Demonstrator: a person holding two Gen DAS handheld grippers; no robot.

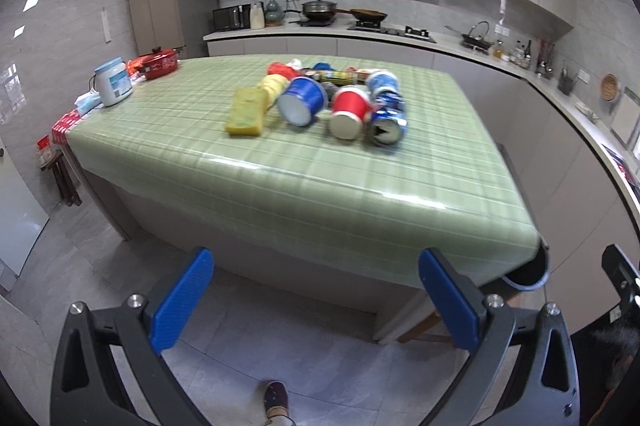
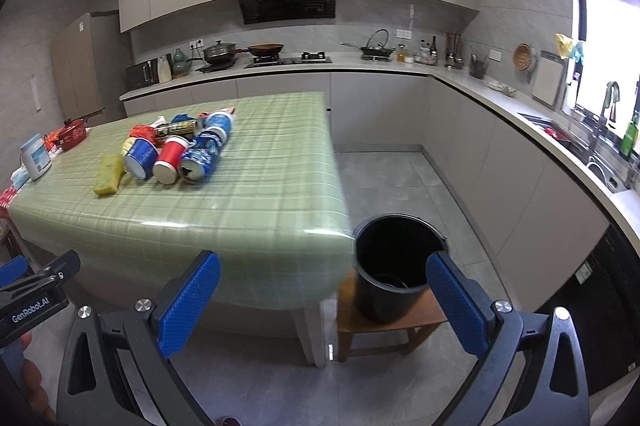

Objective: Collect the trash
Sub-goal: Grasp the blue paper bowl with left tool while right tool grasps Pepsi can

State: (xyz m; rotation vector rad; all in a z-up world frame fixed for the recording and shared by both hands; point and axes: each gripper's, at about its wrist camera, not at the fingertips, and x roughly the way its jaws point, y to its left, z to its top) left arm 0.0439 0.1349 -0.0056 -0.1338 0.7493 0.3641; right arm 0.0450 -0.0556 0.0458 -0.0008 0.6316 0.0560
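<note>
A pile of trash lies on the green checked table: a yellow sponge, a blue cup, a red cup and a crushed blue can, all on their sides. They also show in the right wrist view, with the red cup in the middle. A black bin stands on a wooden stool beside the table's near right corner. My left gripper is open and empty, short of the table. My right gripper is open and empty, close above the bin's near side.
A white jar and a red pot stand at the table's far left. Kitchen counters run along the back and right. A foot is on the floor below my left gripper.
</note>
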